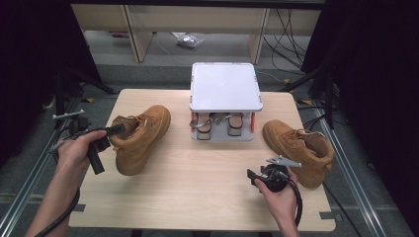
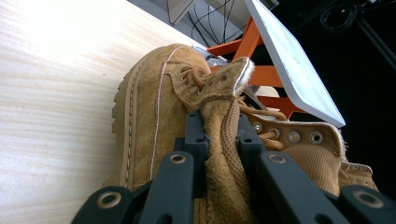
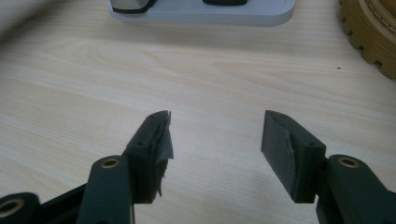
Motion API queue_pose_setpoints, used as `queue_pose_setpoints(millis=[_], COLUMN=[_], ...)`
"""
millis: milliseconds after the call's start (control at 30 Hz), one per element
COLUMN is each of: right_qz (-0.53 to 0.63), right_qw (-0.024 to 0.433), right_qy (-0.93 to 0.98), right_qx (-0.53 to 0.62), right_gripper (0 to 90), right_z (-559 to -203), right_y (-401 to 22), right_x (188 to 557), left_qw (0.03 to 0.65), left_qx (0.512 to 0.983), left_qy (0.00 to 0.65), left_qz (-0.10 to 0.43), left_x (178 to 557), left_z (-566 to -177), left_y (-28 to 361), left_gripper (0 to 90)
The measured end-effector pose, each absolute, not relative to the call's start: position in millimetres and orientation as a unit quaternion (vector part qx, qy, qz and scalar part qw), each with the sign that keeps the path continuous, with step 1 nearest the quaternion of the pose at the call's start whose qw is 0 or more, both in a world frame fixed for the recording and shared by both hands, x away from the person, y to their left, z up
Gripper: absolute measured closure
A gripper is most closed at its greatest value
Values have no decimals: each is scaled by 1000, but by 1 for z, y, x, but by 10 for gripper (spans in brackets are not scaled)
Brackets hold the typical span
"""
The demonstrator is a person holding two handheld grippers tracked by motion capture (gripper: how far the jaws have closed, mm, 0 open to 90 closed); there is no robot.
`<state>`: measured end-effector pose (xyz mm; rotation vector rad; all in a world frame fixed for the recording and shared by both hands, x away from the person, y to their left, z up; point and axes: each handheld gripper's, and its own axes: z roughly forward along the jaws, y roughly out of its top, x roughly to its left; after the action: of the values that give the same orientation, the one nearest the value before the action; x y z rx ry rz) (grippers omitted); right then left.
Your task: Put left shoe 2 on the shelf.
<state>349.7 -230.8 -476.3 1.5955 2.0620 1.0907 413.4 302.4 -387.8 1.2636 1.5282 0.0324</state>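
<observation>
Wooden table [image 1: 197,182] sits on a metal-rail frame, dark curtains both sides, cables on the floor behind.

High view: we have the left gripper [image 1: 116,130] clamped on the collar of the left boot [image 1: 143,136], which lies at the table's left side, toe pointing toward the far edge. The right boot [image 1: 296,148] sits at the right side, just beside the right gripper [image 1: 253,177], not touching it. A small rack [image 1: 226,94] with a white top plate stands at the far middle, sandals on its lower shelf. Risk: we grip only at the collar, so a lift likely swings the heavy sole down and the toe could clip the rack.

Left gripper view: our jaws pinch the soft collar edge of the left boot [image 2: 154,107], suede and mesh lining bunched between the pads. Hold is narrow and on floppy material, so we judge slip or peel-out likely under the boot's weight. The rack's orange frame [image 2: 252,56] is close behind the boot, so there's little margin.

Right gripper view: our right gripper [image 3: 217,140] stands wide open, nothing between the pads, hovering over bare table. The right boot sole [image 3: 369,37] is at the upper right, apart. One pad's tape looks frayed, which could weaken its grip later.
</observation>
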Motion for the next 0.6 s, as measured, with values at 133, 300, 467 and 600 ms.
queue_pose_setpoints(millis=[133, 300, 467, 600], right_qz=[387, 378, 384, 381], right_qw=[152, 149, 159, 157], right_qy=[712, 714, 721, 722], right_qx=[566, 570, 554, 556], right_gripper=[428, 428, 428, 428], right_z=[-478, -476, -479, -478], right_y=[-228, -228, -231, -230], right_x=[349, 348, 351, 350], left_qw=[551, 555, 560, 561], left_qx=[530, 527, 525, 525], left_qy=[645, 643, 641, 640], left_qz=[12, 9, 6, 7], left_x=[417, 420, 423, 426], left_z=[-386, -382, -377, -371], left_y=[301, 300, 300, 299], left_gripper=[799, 799, 800, 799])
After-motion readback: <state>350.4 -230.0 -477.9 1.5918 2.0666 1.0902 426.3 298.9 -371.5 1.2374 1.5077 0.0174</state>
